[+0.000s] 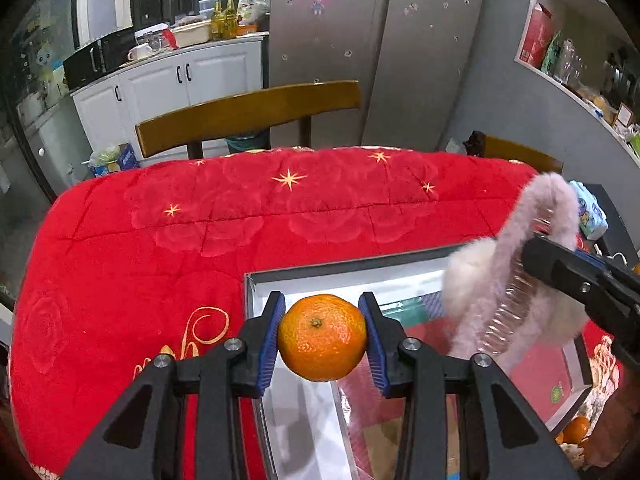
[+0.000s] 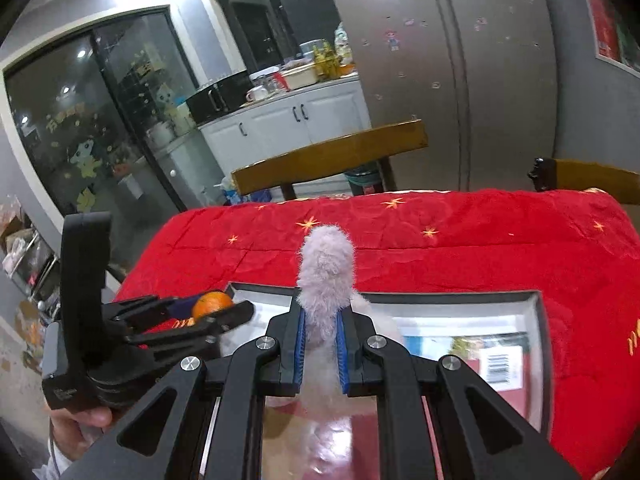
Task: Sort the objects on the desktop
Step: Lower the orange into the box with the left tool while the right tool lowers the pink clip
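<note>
My left gripper (image 1: 322, 330) is shut on an orange tangerine (image 1: 322, 338) and holds it above the near left corner of an open box (image 1: 344, 272) with a grey rim. My right gripper (image 2: 321, 340) is shut on a fluffy pale pink hair claw clip (image 2: 326, 276), held upright above the box (image 2: 460, 300). In the left wrist view the clip (image 1: 516, 276) and the right gripper (image 1: 560, 264) hang over the box's right side. In the right wrist view the left gripper (image 2: 224, 308) with the tangerine (image 2: 212, 304) is at the left.
The box lies on a table under a red quilted cloth (image 1: 160, 248) with gold stars. Wooden chairs (image 1: 248, 114) stand at the far edge. More tangerines (image 1: 576, 430) lie at the near right. A blue-and-white packet (image 1: 588, 212) sits at the table's right.
</note>
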### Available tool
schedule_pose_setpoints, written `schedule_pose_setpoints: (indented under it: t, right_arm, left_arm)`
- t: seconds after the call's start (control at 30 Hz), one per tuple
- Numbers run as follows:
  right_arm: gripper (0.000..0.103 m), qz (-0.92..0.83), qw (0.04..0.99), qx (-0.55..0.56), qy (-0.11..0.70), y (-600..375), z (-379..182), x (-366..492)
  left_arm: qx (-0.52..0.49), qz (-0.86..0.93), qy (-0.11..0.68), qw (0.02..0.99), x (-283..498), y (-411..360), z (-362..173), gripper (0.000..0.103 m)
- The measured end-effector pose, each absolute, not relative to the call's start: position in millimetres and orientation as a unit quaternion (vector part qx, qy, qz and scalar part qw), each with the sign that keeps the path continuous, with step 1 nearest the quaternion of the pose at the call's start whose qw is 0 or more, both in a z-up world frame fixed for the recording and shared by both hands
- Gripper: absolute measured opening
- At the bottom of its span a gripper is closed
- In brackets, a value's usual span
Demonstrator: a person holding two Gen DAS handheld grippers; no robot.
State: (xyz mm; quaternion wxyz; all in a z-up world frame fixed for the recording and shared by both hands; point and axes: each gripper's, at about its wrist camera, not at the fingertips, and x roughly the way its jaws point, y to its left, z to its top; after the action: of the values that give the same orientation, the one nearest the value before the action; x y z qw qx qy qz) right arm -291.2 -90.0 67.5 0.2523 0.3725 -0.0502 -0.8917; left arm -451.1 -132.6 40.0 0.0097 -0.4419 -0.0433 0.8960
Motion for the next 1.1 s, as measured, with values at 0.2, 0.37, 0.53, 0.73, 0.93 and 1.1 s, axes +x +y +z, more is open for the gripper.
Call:
schedule_pose_setpoints:
  t: [0.2, 0.37, 0.53, 0.73, 0.93, 1.1]
  right_arm:
    - [0.014, -0.885, 0.267, 0.380, -0.031, -103, 60, -301]
    - [0.014, -0.880, 0.274, 0.386, -0.040, -102, 52, -308]
    - [0.014, -0.874, 0.277, 0.398, -0.035, -104, 40, -313]
    - [0.014, -0.871, 0.272, 0.408, -0.031, -104, 30, -319]
    - [0.014, -0.867, 0.269, 0.417, -0.035, -101, 24, -321]
    - [0.015, -0.869, 0.267, 0.415, -0.030, -102, 22, -320]
  left_arm:
    - [-0.450, 0.892, -0.050, 0.014, -463, -139, 32, 0.039]
    - [-0.460, 0.887, -0.046, 0.007, -469, -138, 24, 0.039]
    - [-0.464, 0.885, -0.036, 0.002, -470, -135, 17, 0.039]
    - [-0.471, 0.881, -0.033, 0.002, -473, -133, 9, 0.039]
    - [-0.476, 0.879, -0.022, -0.002, -474, -128, 4, 0.039]
    - [-0.477, 0.878, -0.025, 0.001, -474, -129, 2, 0.039]
